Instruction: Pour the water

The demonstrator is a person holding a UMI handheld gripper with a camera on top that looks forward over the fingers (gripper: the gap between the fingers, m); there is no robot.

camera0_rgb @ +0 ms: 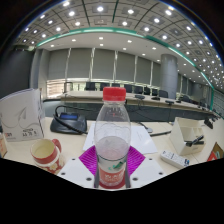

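Because pouring needs a firm hold, the claw [113,163] is clenched on the upright, capped bottle [113,135], raised over the table [150,140]; a cup [46,153] waits just left.

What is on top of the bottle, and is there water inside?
A red cap sits on the bottle, which stands between the gripper fingers. The body looks clear; the water level cannot be told, and the label hides the lower part.
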